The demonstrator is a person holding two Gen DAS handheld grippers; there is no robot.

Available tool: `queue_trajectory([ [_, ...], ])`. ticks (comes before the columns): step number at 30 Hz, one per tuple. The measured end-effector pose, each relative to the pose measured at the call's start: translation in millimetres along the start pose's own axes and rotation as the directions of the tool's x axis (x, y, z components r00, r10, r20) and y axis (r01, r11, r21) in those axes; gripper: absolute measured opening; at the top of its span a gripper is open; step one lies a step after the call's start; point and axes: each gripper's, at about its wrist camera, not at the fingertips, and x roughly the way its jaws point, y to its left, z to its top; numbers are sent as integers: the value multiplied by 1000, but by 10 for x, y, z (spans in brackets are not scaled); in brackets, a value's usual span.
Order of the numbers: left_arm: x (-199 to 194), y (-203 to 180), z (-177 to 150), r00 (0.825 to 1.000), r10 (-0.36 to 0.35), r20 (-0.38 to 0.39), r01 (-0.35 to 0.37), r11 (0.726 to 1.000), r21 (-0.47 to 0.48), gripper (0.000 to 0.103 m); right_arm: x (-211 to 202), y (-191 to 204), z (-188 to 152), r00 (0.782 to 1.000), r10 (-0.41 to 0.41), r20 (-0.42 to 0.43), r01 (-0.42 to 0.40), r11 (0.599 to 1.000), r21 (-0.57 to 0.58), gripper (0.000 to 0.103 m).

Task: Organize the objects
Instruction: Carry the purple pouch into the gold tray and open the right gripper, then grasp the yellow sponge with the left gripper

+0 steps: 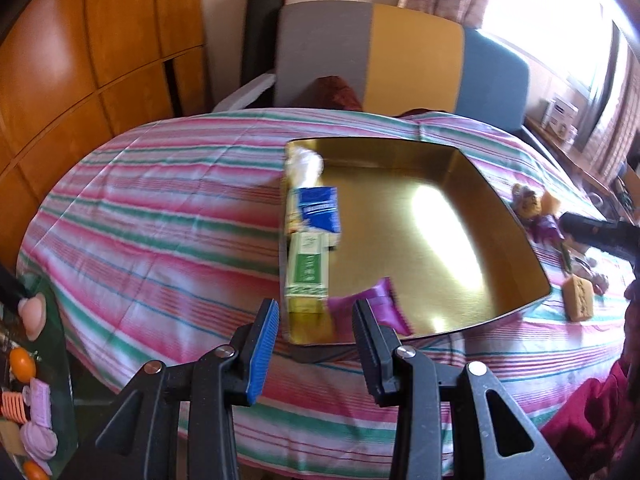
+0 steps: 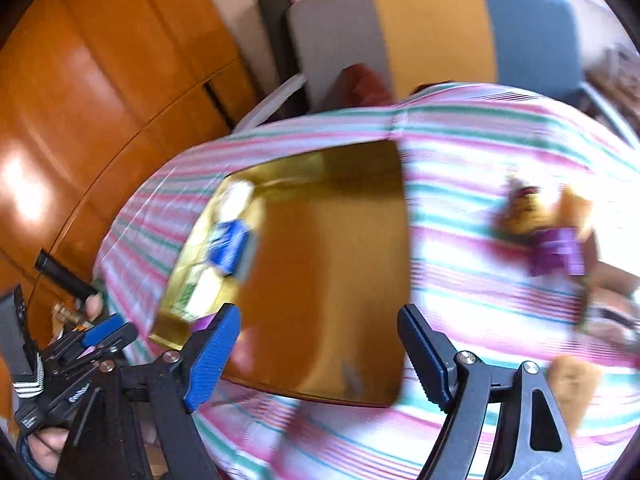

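The left gripper (image 1: pixel 316 336) is seen at six o'clock of its own view, jaws set a moderate gap apart with nothing pinched between the blue pads. Just beyond the fingertips, the near rim of a gold tray (image 1: pixel 440 330) is met, laid flat on a pink, green and white striped cloth (image 1: pixel 160 220).

Inside the tray, a purple sachet (image 1: pixel 384 304) is found at the near edge. Along the tray's nine o'clock wall a green-and-white carton (image 1: pixel 308 268) is lined up, then a blue packet (image 1: pixel 320 214) behind it, then a white bundle (image 1: pixel 306 164) at the far corner. The rest of the tray floor is left bare and glaring.

Outside the tray, at three o'clock, a tan block (image 1: pixel 578 298) and a purple-and-yellow item (image 1: pixel 536 212) are left on the cloth.

In the blurred right wrist view, the right gripper (image 2: pixel 320 348) is held wide open and empty above the tray's near edge. A grey, yellow and blue chair back (image 1: pixel 400 52) is seen at twelve o'clock.
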Motion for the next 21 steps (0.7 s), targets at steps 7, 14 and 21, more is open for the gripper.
queue_trajectory([
  [7,-24,-522,133,994,-112,-3,112,987,118,38,-595,-1159,25,972,-219,82,203,963,176,85],
  [14,-72,-1382,221,966,-258,-30,256,925,281,38,-1063,-2448,-319,885,-452,111,338,788,515,87],
  [21,90,-2351,121,905,-388,-175,426,815,393,40,-1192,-2835,-523,909,-380,169,157,690,706,87],
])
